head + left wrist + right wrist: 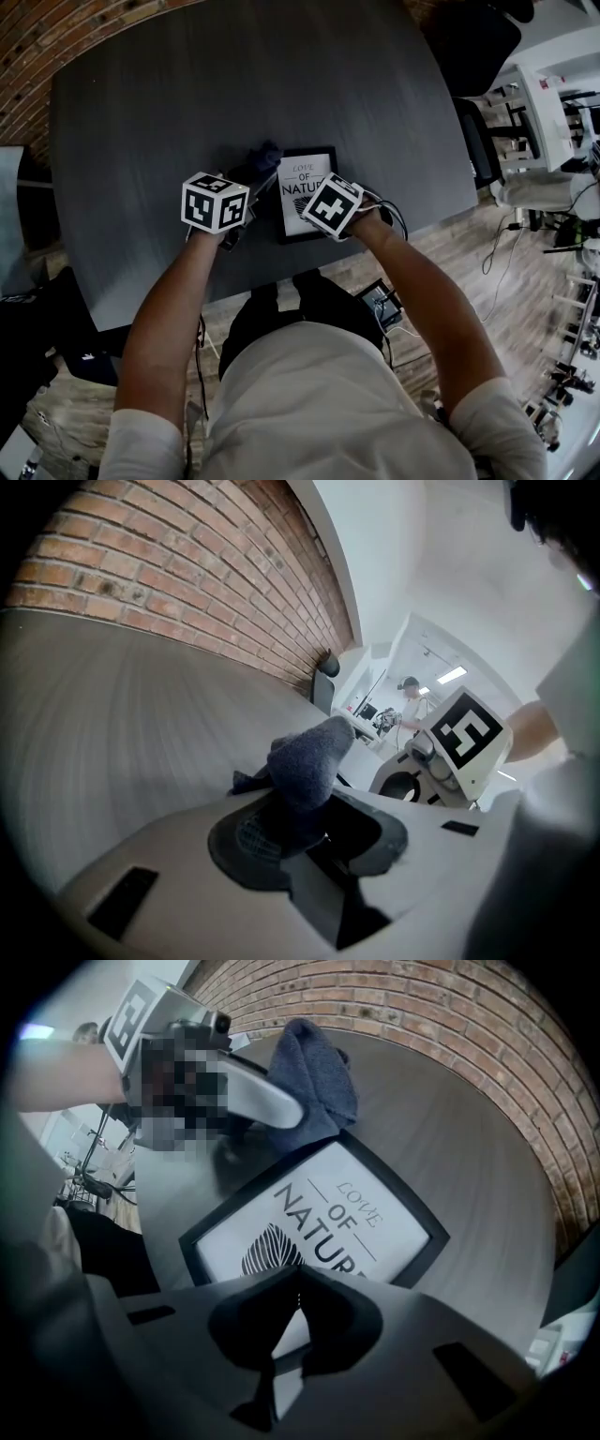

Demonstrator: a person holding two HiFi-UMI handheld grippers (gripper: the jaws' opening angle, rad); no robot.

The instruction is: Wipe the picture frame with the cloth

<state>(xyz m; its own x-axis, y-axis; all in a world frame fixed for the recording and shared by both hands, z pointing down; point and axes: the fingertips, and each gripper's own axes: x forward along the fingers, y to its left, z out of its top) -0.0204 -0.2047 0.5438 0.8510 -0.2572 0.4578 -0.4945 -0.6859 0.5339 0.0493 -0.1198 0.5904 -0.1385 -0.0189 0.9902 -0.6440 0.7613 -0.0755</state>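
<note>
Bringing the cloth up to the picture frame; wiping is apparently just starting.
The left gripper fingers are pinching the bunched cloth beside the frame's far-left corner, while the right gripper fingers, pressed together, are pointing down at its near edge.

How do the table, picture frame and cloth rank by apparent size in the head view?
1. table
2. picture frame
3. cloth, partly covered, so its full size is unsure

One cloth, one picture frame, two claws
</note>
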